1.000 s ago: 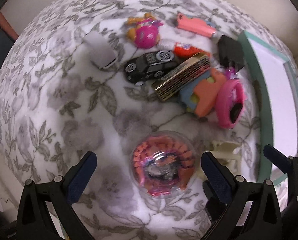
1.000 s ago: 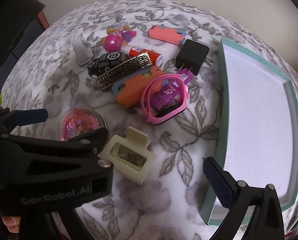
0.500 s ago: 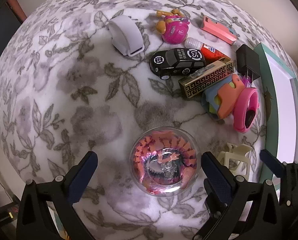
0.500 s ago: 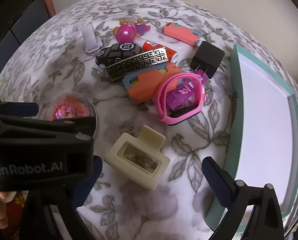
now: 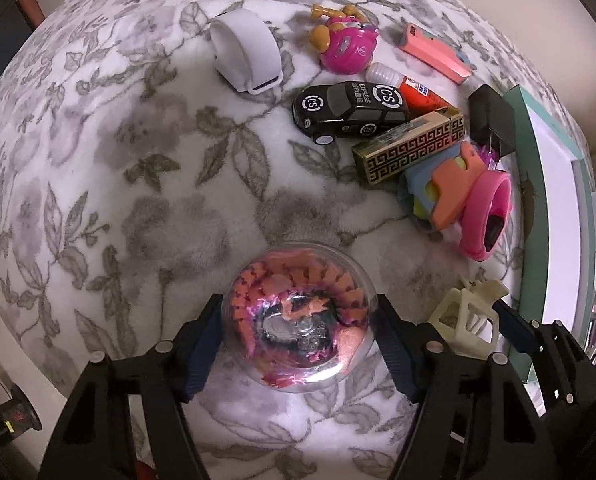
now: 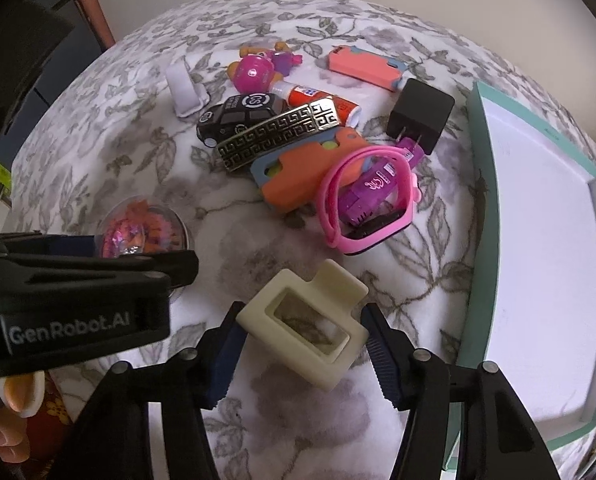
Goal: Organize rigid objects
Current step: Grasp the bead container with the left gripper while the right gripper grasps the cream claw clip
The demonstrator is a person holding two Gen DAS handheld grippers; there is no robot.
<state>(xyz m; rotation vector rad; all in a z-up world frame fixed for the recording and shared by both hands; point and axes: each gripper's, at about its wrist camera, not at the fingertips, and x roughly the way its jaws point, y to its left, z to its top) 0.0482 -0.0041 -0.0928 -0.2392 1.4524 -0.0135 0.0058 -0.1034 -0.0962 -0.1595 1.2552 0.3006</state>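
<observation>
On the floral blanket (image 5: 150, 184), your left gripper (image 5: 299, 340) is closing around the clear ball (image 5: 299, 316) (pink and orange scraps inside), its blue pads (image 5: 204, 344) at the ball's sides; firm contact I cannot tell. Your right gripper (image 6: 301, 354) is closing on the cream hair clip (image 6: 303, 322), pads just beside its ends. Nearby, at your right, sits the teal-rimmed box (image 6: 483, 216), with the toy car (image 5: 349, 112) and pink watch (image 6: 367, 200) farther off.

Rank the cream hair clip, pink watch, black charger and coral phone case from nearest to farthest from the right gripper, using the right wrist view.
1. Cream hair clip: between the closing jaws of the right gripper.
2. Pink watch: just beyond, slightly right.
3. Black charger: farther back, right.
4. Coral phone case: farthest, at the back.
</observation>
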